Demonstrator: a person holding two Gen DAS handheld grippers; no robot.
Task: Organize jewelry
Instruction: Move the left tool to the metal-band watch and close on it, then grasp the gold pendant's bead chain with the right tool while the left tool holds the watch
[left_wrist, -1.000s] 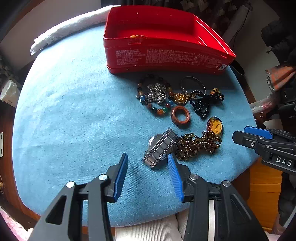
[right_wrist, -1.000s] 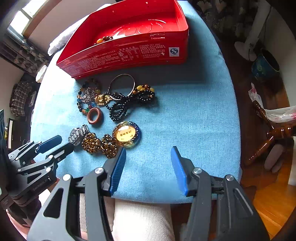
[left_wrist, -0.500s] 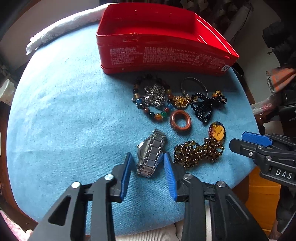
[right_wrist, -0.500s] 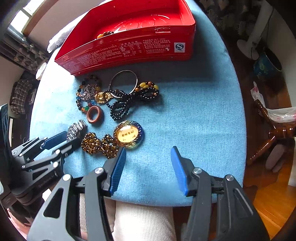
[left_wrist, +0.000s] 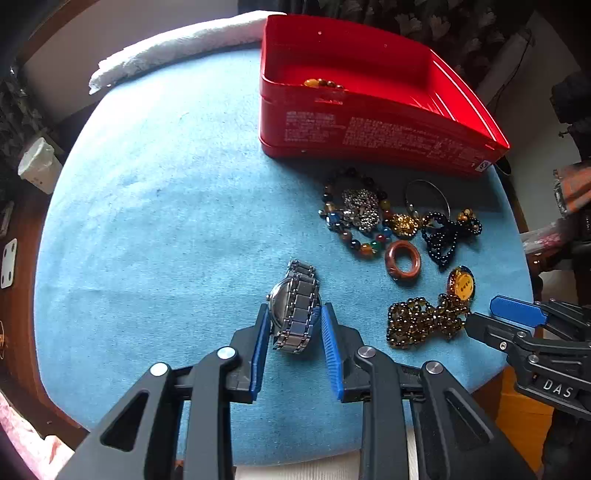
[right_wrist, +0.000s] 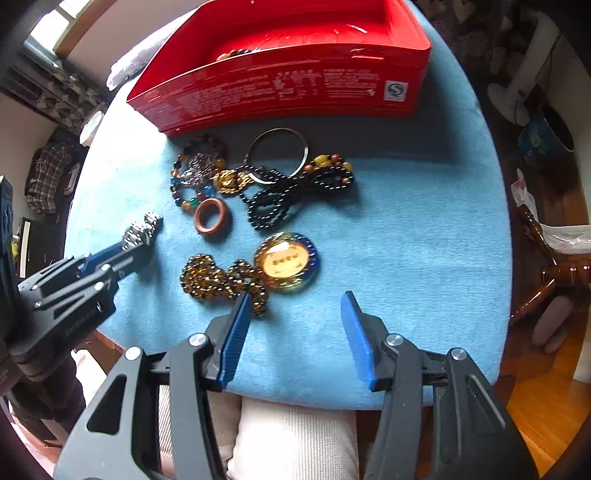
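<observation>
A silver metal watch stands on edge on the blue cushion, and my left gripper is shut on it, blue pads against both its sides. From the right wrist view the same watch sticks out of the left gripper. The red tin at the back holds one amber bead bracelet. My right gripper is open near the cushion's front edge, with nothing between its fingers. Its left pad is just beside the gold bead necklace with its round medallion.
In front of the tin lie a multicolour bead bracelet, a brown ring, black beads and a thin metal bangle. A white towel lies behind the cushion. The cushion's left half is bare cloth.
My left gripper came forward around the watch and closed on it. The watch has shifted left, away from the gold bead necklace. The right gripper stayed where it was.
</observation>
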